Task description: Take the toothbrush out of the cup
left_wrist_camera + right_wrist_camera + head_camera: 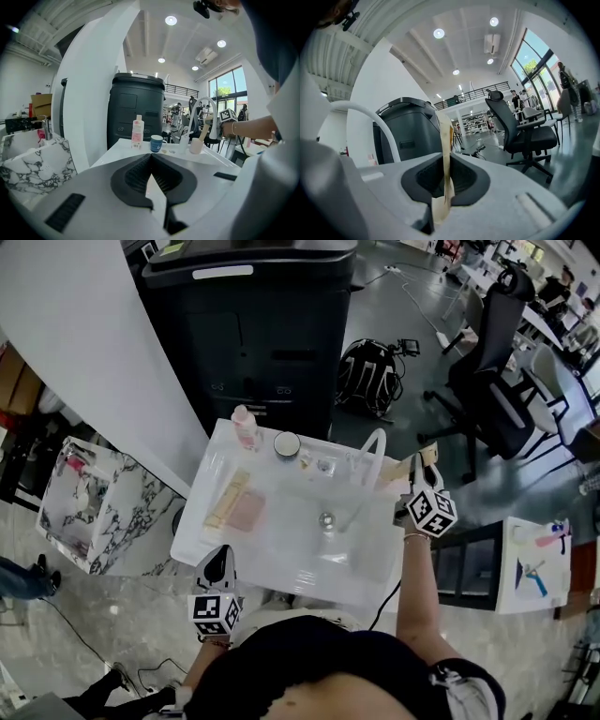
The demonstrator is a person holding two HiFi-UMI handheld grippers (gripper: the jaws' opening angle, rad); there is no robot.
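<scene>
A beige toothbrush [446,136] stands upright between the jaws of my right gripper [445,157], which is shut on its handle. In the left gripper view the toothbrush [205,131] slants up from the mouth of a pale pink cup [196,146] to the right gripper [220,123]; I cannot tell if its lower end is clear of the cup. The head view shows the right gripper [424,486] at the right end of the white sink counter [225,540]. My left gripper [151,157] is shut and empty, held at the counter's near left corner [217,570].
A pink bottle [137,132], a blue mug [156,143] and a white arched faucet [206,105] stand along the counter's back. A large black machine [253,324] is behind it, a marble cabinet [94,502] to the left, and an office chair [497,371] to the right.
</scene>
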